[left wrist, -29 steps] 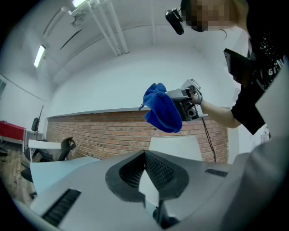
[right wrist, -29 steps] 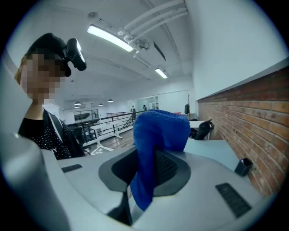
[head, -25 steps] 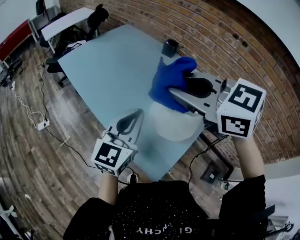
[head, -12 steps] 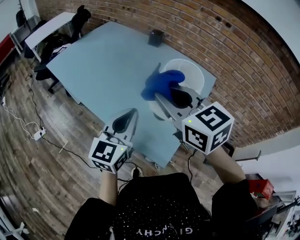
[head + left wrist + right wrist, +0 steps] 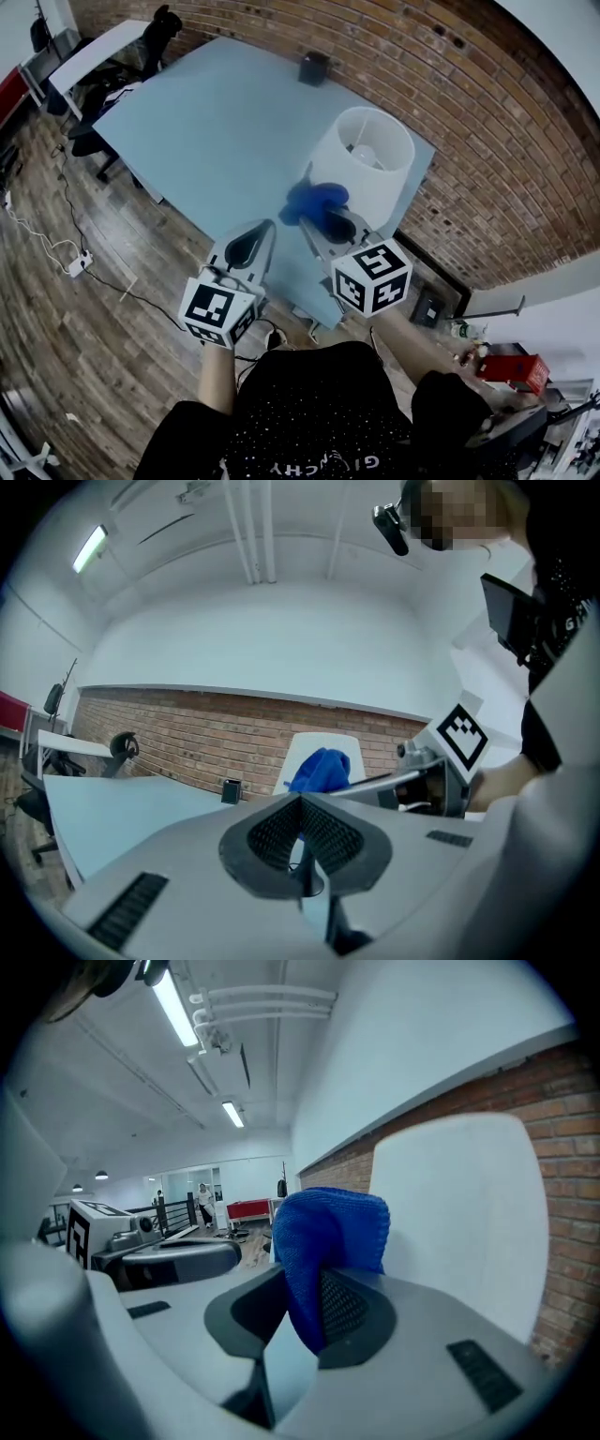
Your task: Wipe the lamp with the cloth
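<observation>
Cloth (image 5: 314, 200), blue and knitted, is clamped in my right tongs (image 5: 323, 225). The right gripper view shows both pads closed on a fold of it, with the rest bunched above the tips (image 5: 309, 1312). The cloth (image 5: 328, 1232) sits at the lower near side of the lamp (image 5: 361, 173). In the head view it looks pressed against the white shade, but I can't confirm contact from any view.

The lamp stands upright on the light blue tabletop (image 5: 216, 122), near the corner closest to the brick wall (image 5: 469, 141). The top of the shade is open and the bulb (image 5: 361, 155) shows inside. In the right gripper view the shade (image 5: 459, 1213) fills the right side, just beside the cloth.

My left tongs (image 5: 265, 230) are closed on nothing; the left gripper view shows the pads meeting at the tips (image 5: 302, 799). They hang over the near edge of the tabletop, left of the right tongs and apart from the lamp. They point toward the lamp, and in their view the cloth (image 5: 319, 771) sits in front of the shade (image 5: 342, 742).

Each of the tongs carries a marker cube, right (image 5: 372, 277) and left (image 5: 218, 311). A small black box (image 5: 313, 67) sits at the far edge of the tabletop, well apart from the lamp. The floor is wood (image 5: 56, 309), with a power strip (image 5: 75, 270) and its cable lying on it at left.
</observation>
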